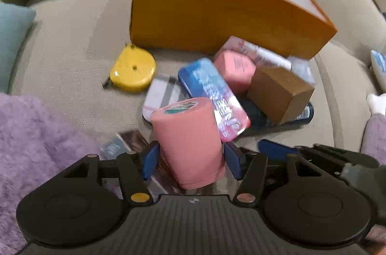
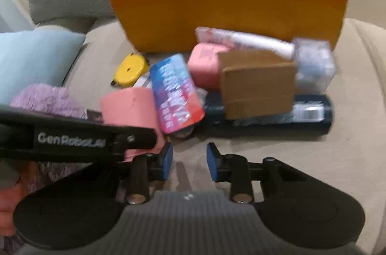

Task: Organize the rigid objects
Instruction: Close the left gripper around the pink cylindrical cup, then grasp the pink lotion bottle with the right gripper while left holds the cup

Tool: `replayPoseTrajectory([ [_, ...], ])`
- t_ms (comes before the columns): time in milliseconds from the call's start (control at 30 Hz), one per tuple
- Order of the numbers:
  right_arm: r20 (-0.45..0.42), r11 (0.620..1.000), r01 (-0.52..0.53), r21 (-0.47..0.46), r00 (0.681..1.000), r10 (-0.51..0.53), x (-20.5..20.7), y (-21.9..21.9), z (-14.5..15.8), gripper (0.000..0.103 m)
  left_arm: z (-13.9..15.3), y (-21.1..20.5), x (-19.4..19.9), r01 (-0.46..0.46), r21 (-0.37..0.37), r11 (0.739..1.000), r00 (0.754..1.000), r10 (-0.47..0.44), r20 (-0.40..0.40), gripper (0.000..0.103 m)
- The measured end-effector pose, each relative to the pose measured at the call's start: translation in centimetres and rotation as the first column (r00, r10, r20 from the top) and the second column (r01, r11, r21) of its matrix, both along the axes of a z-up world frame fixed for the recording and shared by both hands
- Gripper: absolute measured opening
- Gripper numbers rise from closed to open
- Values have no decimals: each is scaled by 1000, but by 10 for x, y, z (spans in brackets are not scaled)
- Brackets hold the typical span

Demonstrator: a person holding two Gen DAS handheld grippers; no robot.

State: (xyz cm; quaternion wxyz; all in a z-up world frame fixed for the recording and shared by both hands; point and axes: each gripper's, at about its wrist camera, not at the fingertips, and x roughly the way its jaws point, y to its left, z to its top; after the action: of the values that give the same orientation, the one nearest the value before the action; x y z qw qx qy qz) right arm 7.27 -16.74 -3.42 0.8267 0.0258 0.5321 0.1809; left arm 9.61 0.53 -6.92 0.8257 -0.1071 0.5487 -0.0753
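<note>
My left gripper (image 1: 191, 159) straddled the pink cylinder (image 1: 189, 141), blue pads just off its sides, not squeezing. My right gripper (image 2: 189, 162) stood partly open over bare sofa cushion (image 2: 349, 158), holding nothing. The jumble lay at twelve o'clock: blue-pink tin (image 2: 176, 93), cardboard box (image 2: 258, 88), yellow tape measure (image 1: 132, 71), orange box (image 2: 229, 13) behind.

Left gripper (image 1: 190, 158) is pointing steeply downward, its blue pads (image 1: 150, 159) standing either side of a pink cylinder (image 1: 190, 139); contact cannot be confirmed. Right gripper (image 2: 189, 162) is angling down likewise, jaws parted with nothing between them, just beside the left.
</note>
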Motion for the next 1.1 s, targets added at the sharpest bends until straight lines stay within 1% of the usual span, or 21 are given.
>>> replayPoseTrajectory([
  [67, 24, 1000, 13, 22, 1000, -13, 2, -4, 13, 34, 12, 6, -2, -7, -17, 1000, 999, 8, 38, 66],
  [133, 61, 999, 2, 39, 998, -5, 5, -5, 25, 34, 24, 11, -1, -8, -40, 999, 997, 10, 72, 65],
  [233, 108, 999, -25, 35, 994, 21, 20, 5, 35, 34, 35, 16, 11, -6, -35, 999, 993, 11, 117, 64],
  [300, 129, 999, -53, 0, 990, 53, 33, 16, 33, 34, 36, 15, 21, 2, -34, 999, 992, 2, 126, 64],
  [400, 137, 988, -118, -99, 982, 131, 50, 31, 28, 34, 32, 14, 32, 14, -31, 999, 992, -10, 122, 63],
  [500, 100, 962, -214, -170, 967, 232, 61, 40, 20, 33, 21, 19, 35, 5, -39, 999, 996, -2, 88, 63],
  [533, 87, 948, -253, -192, 958, 274, 63, 42, 18, 33, 17, 21, 35, -1, -47, 999, 997, 5, 77, 63],
  [600, 79, 905, -339, -257, 926, 369, 63, 48, 17, 32, 14, 25, 35, -11, -55, 998, 998, 15, 66, 63],
  [667, 89, 840, -400, -368, 883, 460, 66, 59, 17, 32, 13, 29, 35, -15, -64, 998, 998, 19, 68, 63],
  [733, 77, 769, -456, -447, 837, 541, 69, 69, 17, 37, 13, 31, 37, -6, -70, 998, 997, 12, 76, 63],
  [800, 24, 705, -531, -471, 791, 612, 74, 78, 13, 40, 15, 30, 38, 7, -73, 997, 996, -1, 85, 62],
  [900, -57, 606, -630, -485, 714, 698, 82, 87, 2, 42, 14, 31, 41, 17, -83, 996, 996, -10, 91, 63],
  [933, -79, 577, -657, -486, 690, 719, 84, 89, 0, 42, 14, 32, 42, 16, -89, 996, 996, -8, 91, 63],
  [967, -98, 538, -680, -498, 661, 744, 85, 91, -3, 43, 13, 33, 43, 14, -96, 995, 996, -6, 90, 63],
  [1033, -127, 473, -715, -515, 609, 783, 88, 94, -8, 47, 11, 36, 43, 10, -106, 994, 996, 0, 90, 63],
  [1100, -148, 431, -744, -510, 570, 808, 92, 95, -11, 49, 9, 38, 45, 7, -106, 994, 996, 2, 87, 63],
])
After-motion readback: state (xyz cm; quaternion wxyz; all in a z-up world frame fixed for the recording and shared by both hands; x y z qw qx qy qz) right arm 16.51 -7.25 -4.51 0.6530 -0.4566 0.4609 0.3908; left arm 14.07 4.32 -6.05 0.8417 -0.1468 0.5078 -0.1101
